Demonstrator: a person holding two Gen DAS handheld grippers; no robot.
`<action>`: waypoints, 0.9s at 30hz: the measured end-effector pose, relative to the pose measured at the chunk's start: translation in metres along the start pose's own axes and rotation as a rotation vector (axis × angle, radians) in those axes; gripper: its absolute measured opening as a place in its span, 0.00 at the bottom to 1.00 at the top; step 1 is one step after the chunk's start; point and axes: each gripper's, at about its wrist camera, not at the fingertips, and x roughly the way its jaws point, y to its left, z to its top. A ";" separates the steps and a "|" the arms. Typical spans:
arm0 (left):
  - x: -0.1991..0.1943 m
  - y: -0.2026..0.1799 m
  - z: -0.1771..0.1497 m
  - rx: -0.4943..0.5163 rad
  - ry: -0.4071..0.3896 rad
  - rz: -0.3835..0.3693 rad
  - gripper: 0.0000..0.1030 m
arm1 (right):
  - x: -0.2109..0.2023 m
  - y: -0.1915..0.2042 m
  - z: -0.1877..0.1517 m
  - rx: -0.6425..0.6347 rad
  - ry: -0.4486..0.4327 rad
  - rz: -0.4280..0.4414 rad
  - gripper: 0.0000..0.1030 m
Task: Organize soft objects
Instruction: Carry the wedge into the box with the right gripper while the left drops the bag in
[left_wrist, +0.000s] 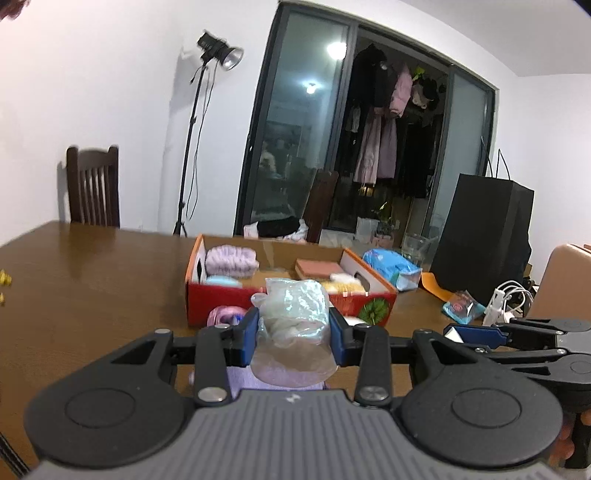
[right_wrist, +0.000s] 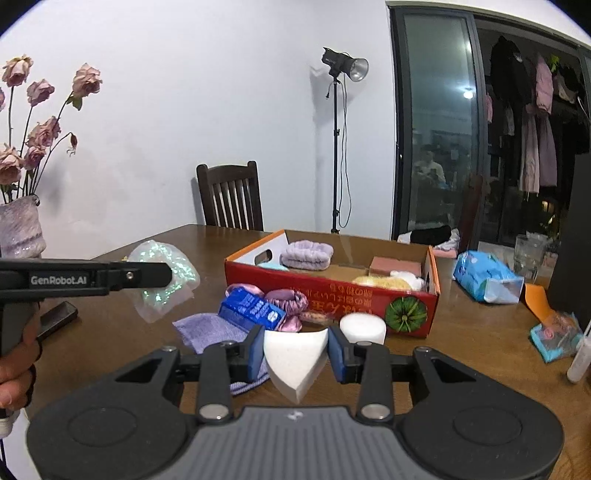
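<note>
Soft things lie at twelve o'clock from both my grippers, gathered in and around the red cardboard box (right_wrist: 332, 291) on the wooden table (left_wrist: 92, 266). My left gripper (left_wrist: 293, 334) is clamped on a crinkly clear plastic bag (left_wrist: 295, 314) with something pale inside, its blue pads (left_wrist: 249, 332) pressing the bag from both sides. My right gripper (right_wrist: 295, 349) is closed on a white wedge-shaped sponge (right_wrist: 295, 358), point toward me, held above the table. Inside the box a lilac headband (right_wrist: 306, 254) sits at the left end, a pink block (right_wrist: 395, 265) toward the right, and something yellow and fluffy (right_wrist: 382, 283) rests near the front wall. Just outside the box, at its eleven o'clock side from my right gripper, a blue packet (right_wrist: 253, 308) lies on a purple satin scrunchie (right_wrist: 288, 304), with a lilac cloth (right_wrist: 210, 332) beneath and a white round sponge (right_wrist: 364, 328) touching the box front. At two o'clock a blue tissue pack (right_wrist: 485, 277) lies well apart from the box.
</note>
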 end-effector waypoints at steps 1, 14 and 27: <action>0.007 0.002 0.007 0.005 -0.006 -0.011 0.38 | 0.004 -0.002 0.005 -0.008 0.000 0.001 0.34; 0.239 0.066 0.096 0.032 0.237 0.060 0.39 | 0.223 -0.088 0.121 0.203 0.151 0.044 0.35; 0.320 0.094 0.093 0.109 0.336 0.129 0.69 | 0.418 -0.121 0.131 0.377 0.365 -0.025 0.57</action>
